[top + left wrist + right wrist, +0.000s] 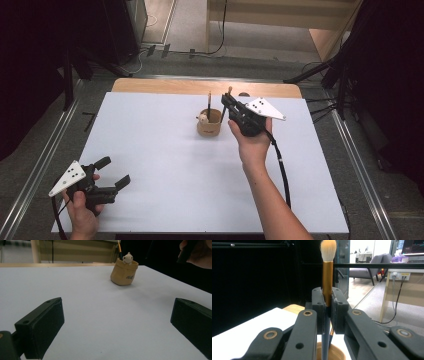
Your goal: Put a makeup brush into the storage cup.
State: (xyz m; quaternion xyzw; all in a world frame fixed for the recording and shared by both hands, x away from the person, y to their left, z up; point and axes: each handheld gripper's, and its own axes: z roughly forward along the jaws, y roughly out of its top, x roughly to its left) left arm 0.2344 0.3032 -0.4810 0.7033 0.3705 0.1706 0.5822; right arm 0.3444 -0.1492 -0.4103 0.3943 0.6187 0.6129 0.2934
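A tan pot [209, 127] with a small pale bear figure [128, 258] on its rim stands at the far middle of the white table [165, 190]. One dark-handled brush [209, 102] stands upright in it. My right gripper [227, 102] hovers just right of and above the pot [337, 352], shut on a second brush [327, 277] with a gold ferrule and pale bristles pointing up; its handle reaches down towards the pot's mouth. My left gripper [114, 171] rests at the near left corner, open, with nothing between its fingers [42, 325] and the pot [123, 273] far ahead.
A wooden strip [200, 86] runs along the table's far edge. Metal rails [45, 160] flank the table on the floor, with dark curtains on both sides. Cables [282, 170] trail from the grippers. A desk [404, 287] stands beyond the table.
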